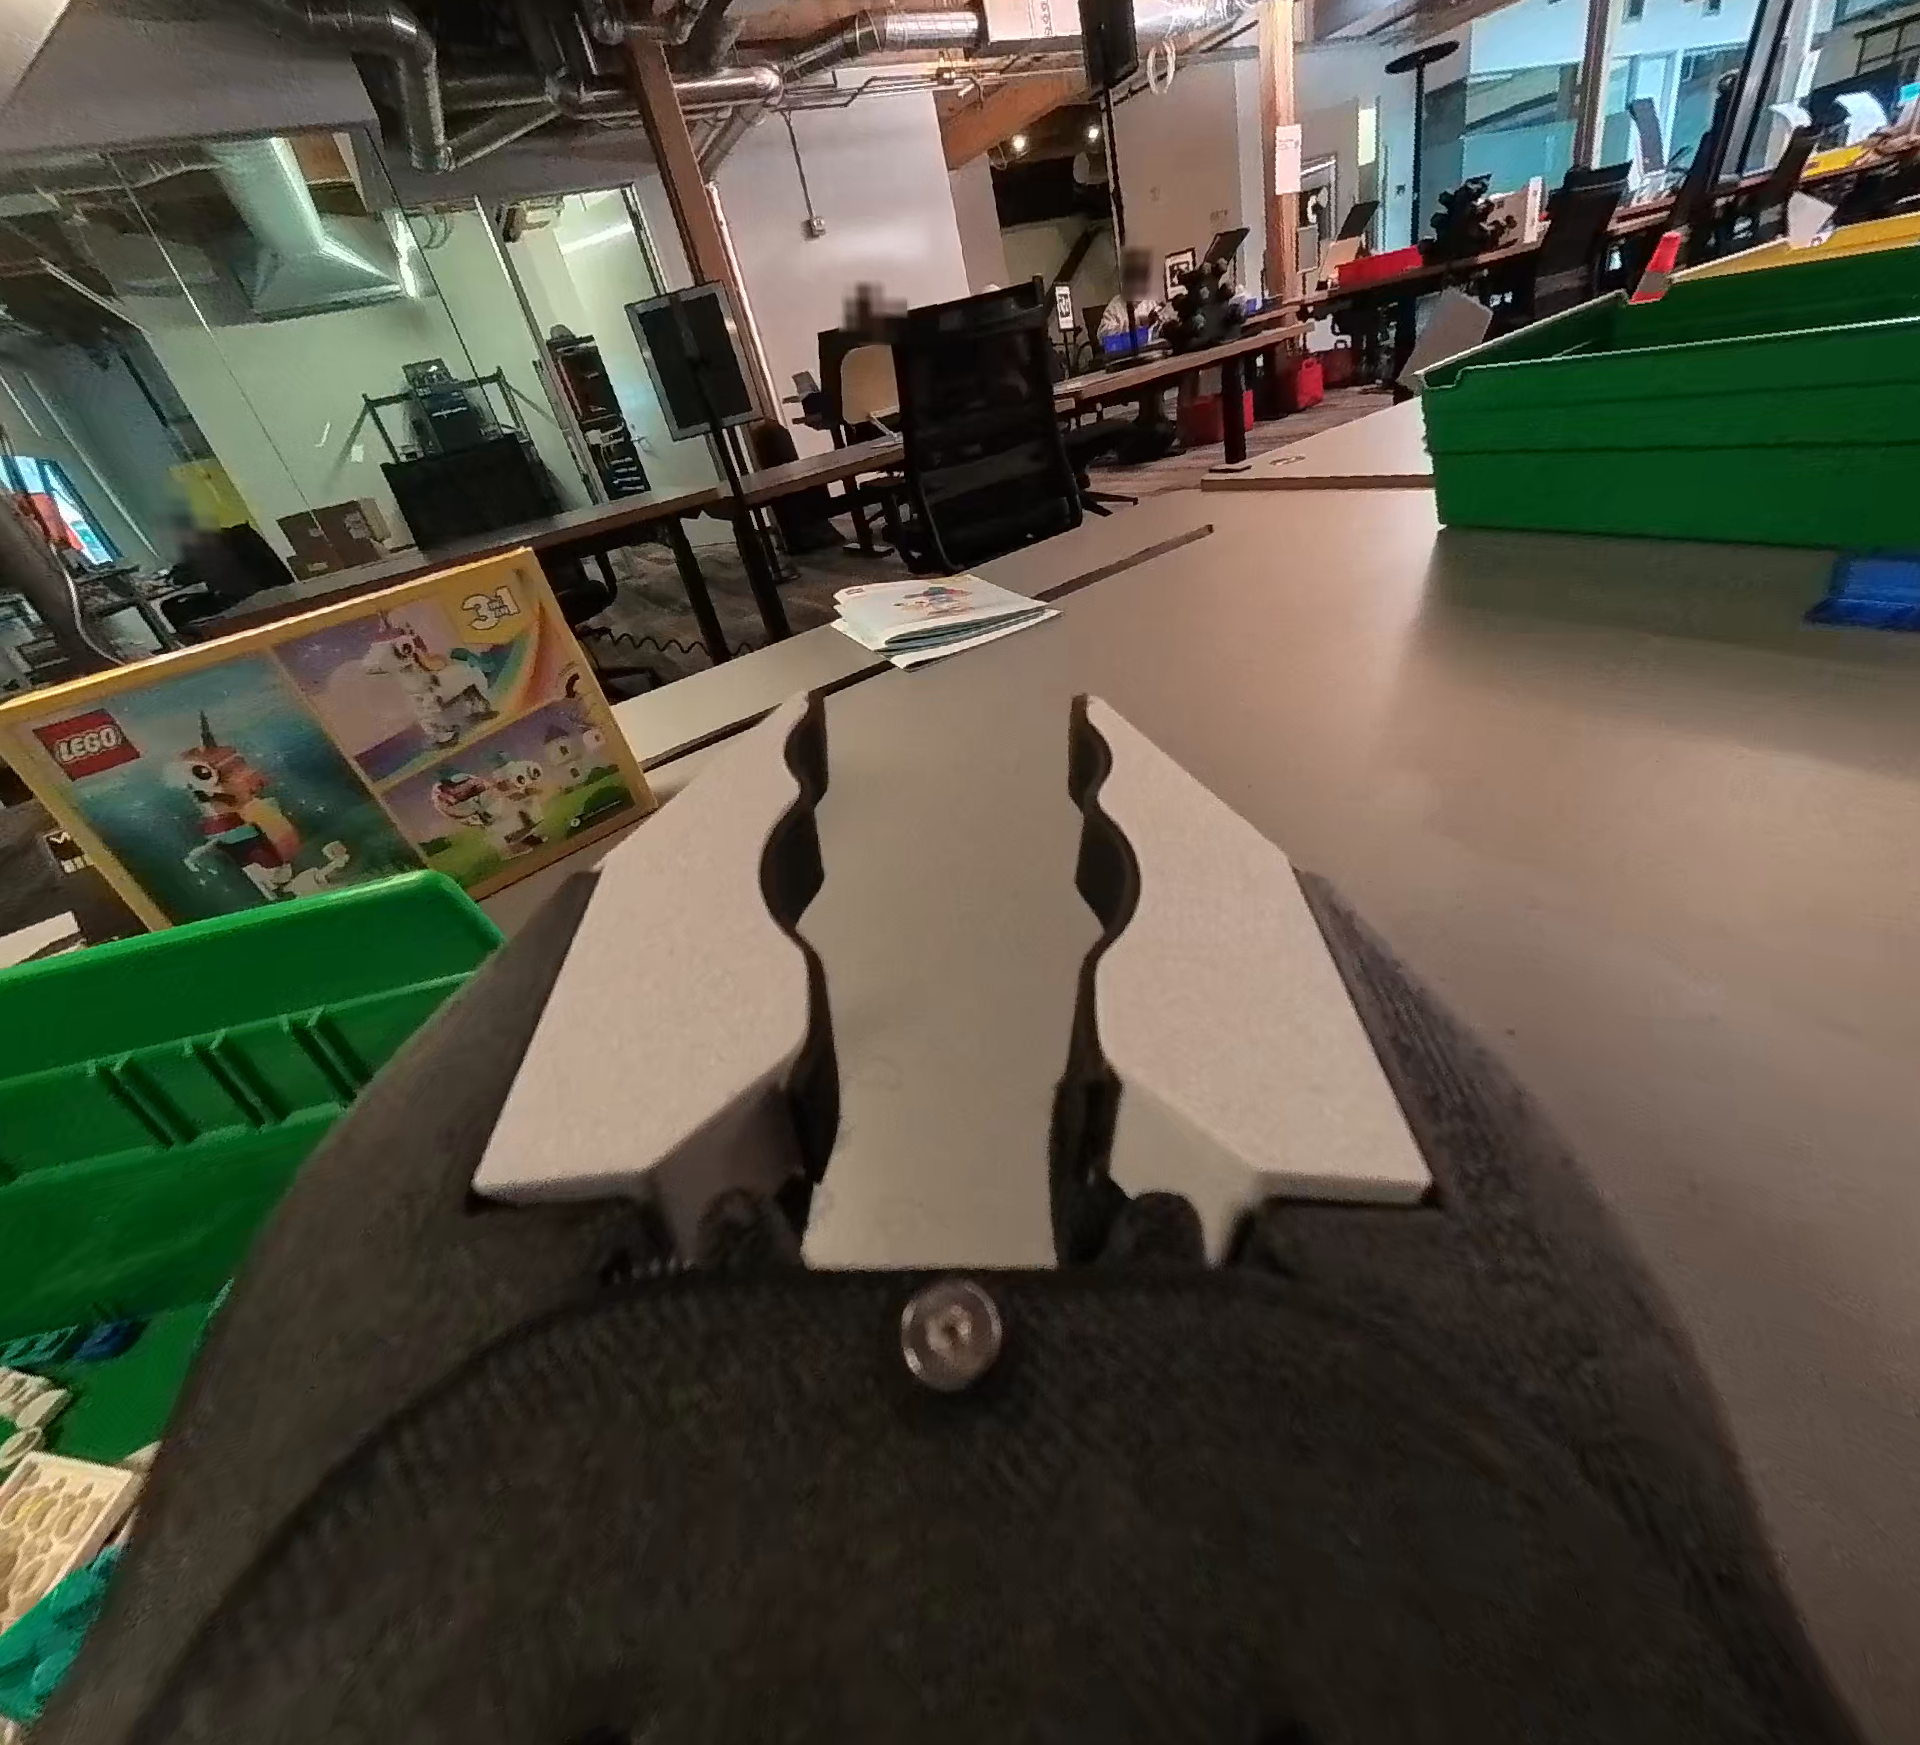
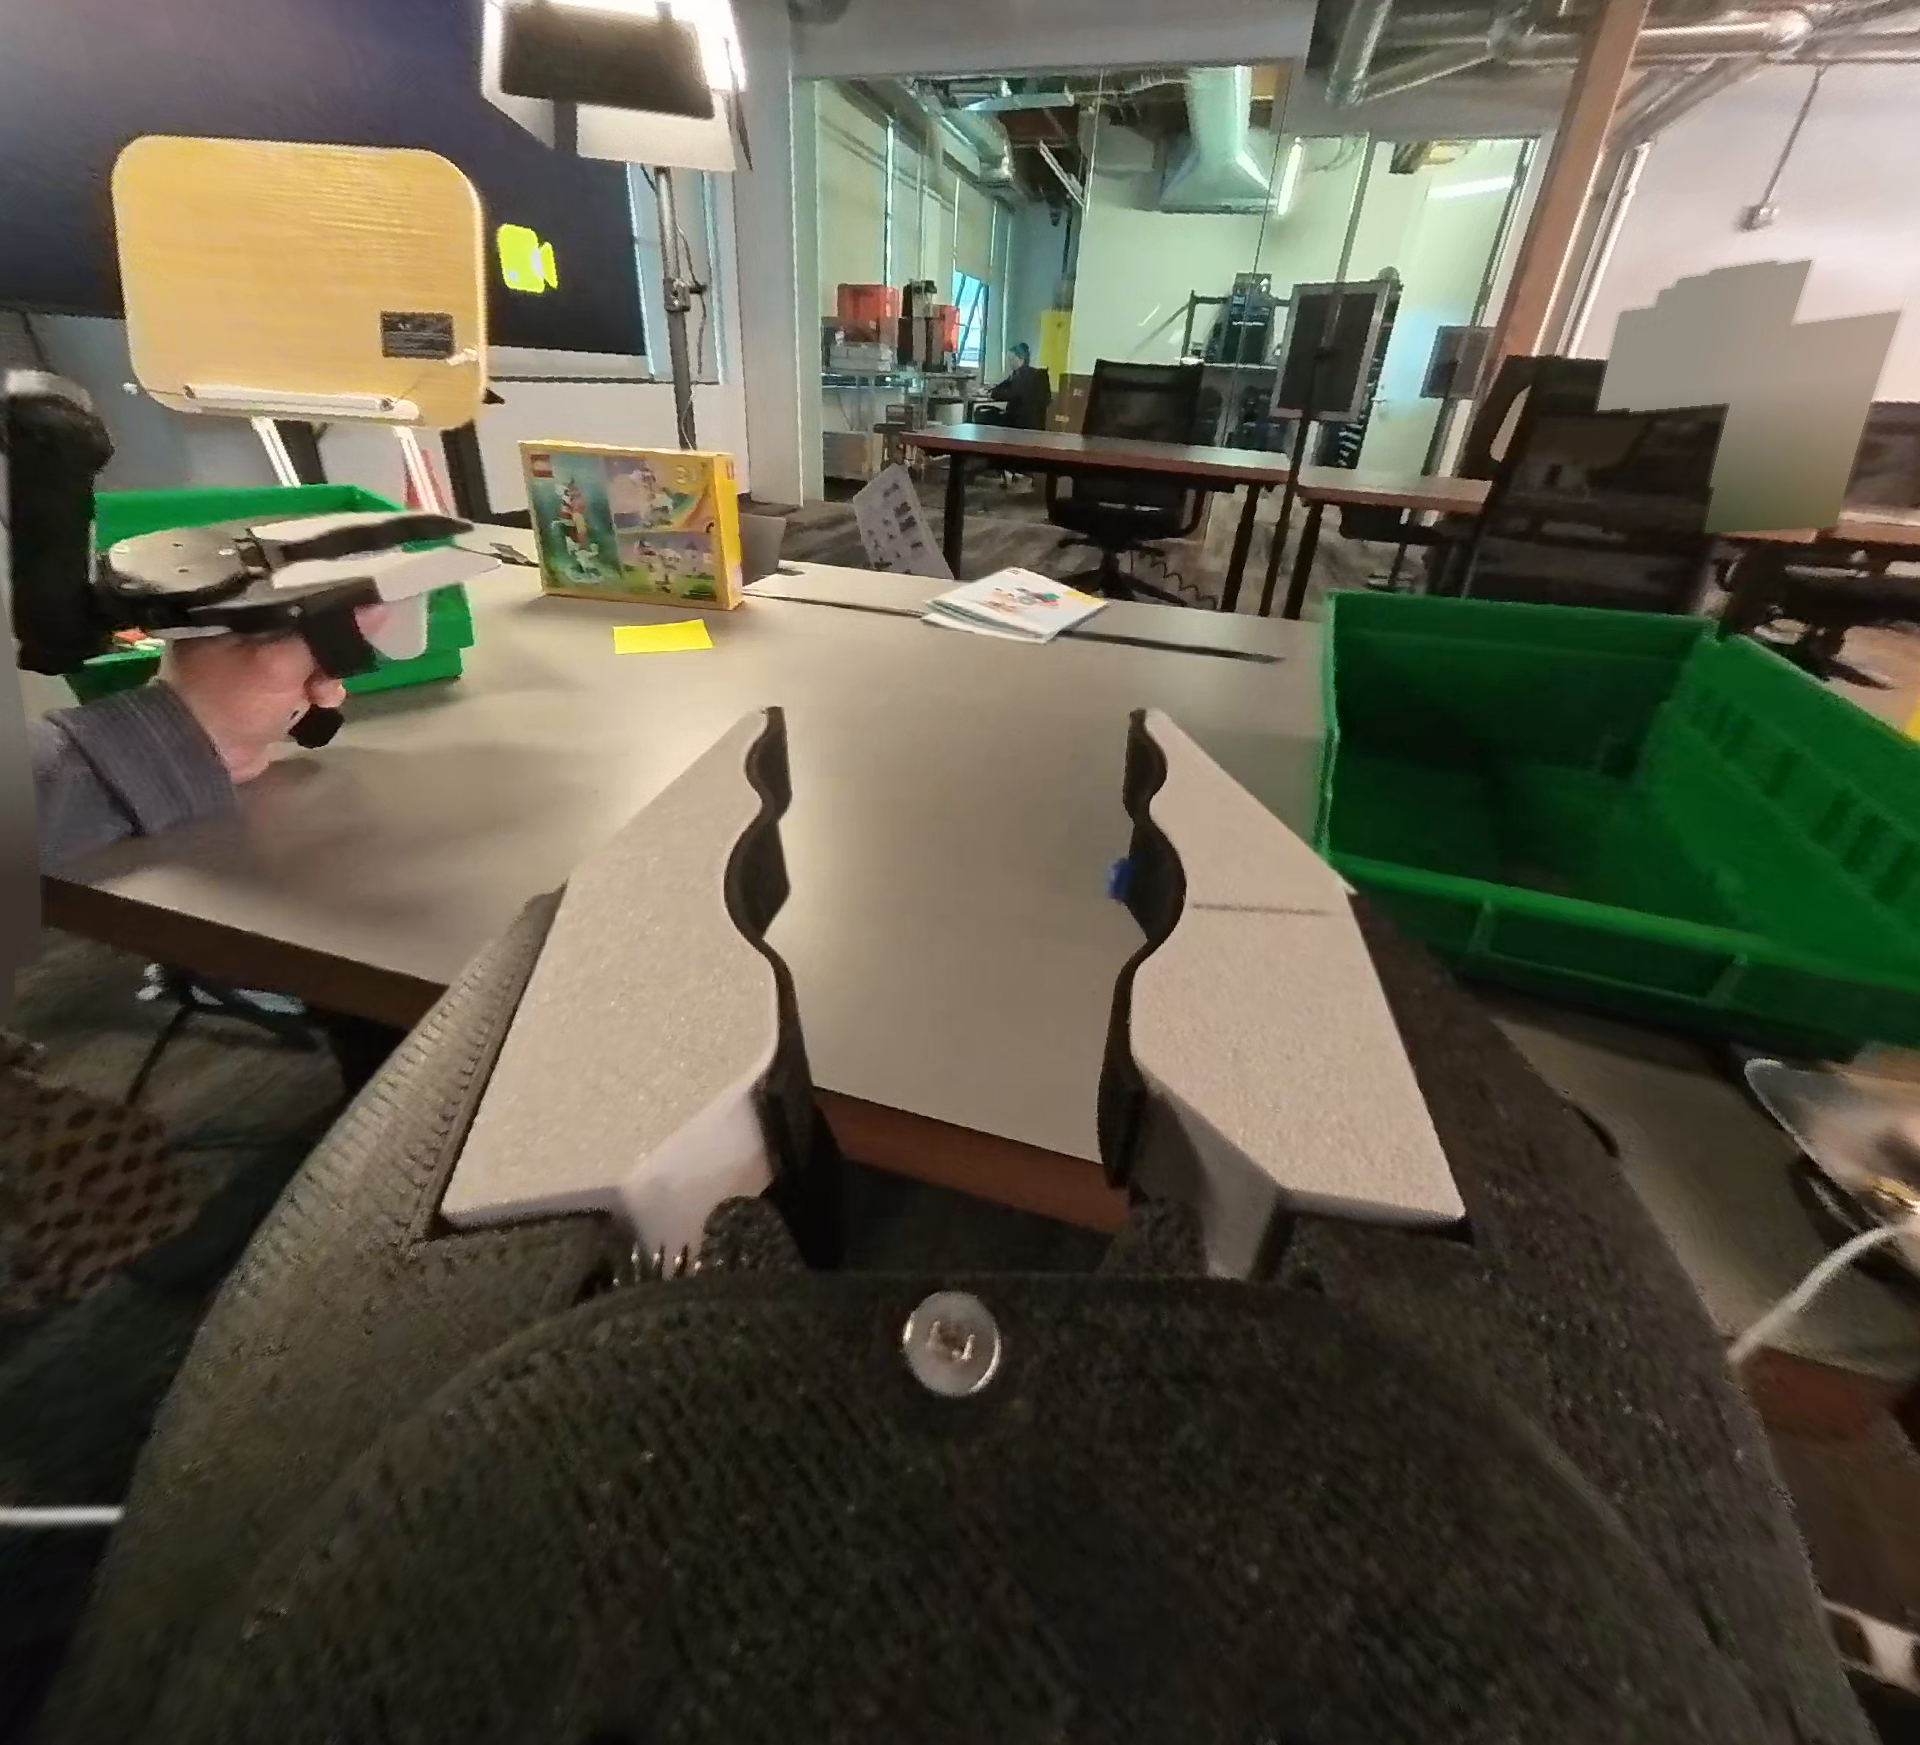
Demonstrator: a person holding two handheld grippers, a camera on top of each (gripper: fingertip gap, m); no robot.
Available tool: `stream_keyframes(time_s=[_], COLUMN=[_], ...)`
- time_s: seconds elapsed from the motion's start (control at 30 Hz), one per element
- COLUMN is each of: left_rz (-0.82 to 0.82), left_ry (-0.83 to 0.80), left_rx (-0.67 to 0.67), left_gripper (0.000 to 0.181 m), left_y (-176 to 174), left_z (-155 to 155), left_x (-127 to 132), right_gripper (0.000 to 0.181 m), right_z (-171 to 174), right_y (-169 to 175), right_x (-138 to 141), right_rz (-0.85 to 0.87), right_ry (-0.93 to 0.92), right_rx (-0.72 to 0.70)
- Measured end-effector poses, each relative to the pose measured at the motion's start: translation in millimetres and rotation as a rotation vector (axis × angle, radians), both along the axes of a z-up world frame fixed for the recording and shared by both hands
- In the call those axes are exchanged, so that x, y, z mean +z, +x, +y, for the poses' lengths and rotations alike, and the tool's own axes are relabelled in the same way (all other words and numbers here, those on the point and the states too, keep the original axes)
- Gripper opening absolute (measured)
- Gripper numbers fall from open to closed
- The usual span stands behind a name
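Left wrist view: the left gripper (image 1: 948,719) is held spread and empty over the grey table (image 1: 1507,812); a green bin (image 1: 208,1051) lies near left, a toy box (image 1: 343,760) beyond.

Right wrist view: the right gripper (image 2: 951,729) is spread wide, nothing grasped; a green bin (image 2: 1558,812) sits right. Nothing is seen handled.

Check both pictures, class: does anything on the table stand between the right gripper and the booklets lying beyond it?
Nothing visible does. The right gripper is open and empty, and the dark table runs bare from its fingers to the booklets. The green bin stands off to the right, the yellow note to the left.
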State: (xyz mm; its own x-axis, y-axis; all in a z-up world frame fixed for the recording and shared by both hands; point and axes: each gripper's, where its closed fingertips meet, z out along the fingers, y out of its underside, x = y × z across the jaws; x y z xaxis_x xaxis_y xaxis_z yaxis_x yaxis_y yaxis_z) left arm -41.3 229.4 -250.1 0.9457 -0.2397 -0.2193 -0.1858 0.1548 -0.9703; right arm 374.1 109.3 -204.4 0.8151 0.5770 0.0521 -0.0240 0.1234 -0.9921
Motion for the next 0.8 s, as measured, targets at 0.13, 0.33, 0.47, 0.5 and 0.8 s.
stream_keyframes(time_s=[0.13,0.33,0.47,0.5,0.8], left_rz=[0.024,0.033,-0.036,-0.048,-0.219], left_ry=[-0.008,-0.019,-0.012,-0.02,0.09], left_rx=[0.01,0.09,0.151,0.146,-0.018], left_gripper=[0.046,0.047,0.048,0.048,0.08], left_y=[1.6,-7.5,-17.5,-15.7,45.8], left_z=[-1.9,-8.5,-24.8,-28.8,-95.4], left_x=[-2.1,-3.8,-0.3,-0.8,65.9], right_gripper=[0.063,0.065,0.064,0.063,0.067], right_z=[-14.1,-48.1,-65.0,-67.2,-50.3], right_y=[17.3,43.8,62.0,63.2,9.0], right_x=[20.9,58.3,77.1,82.5,105.0], right_rz=[-0.037,-0.048,-0.056,-0.027,0.086], right_ry=[0.057,0.163,0.258,0.276,0.308], right_rx=[-0.057,-0.084,-0.165,-0.17,-0.065])
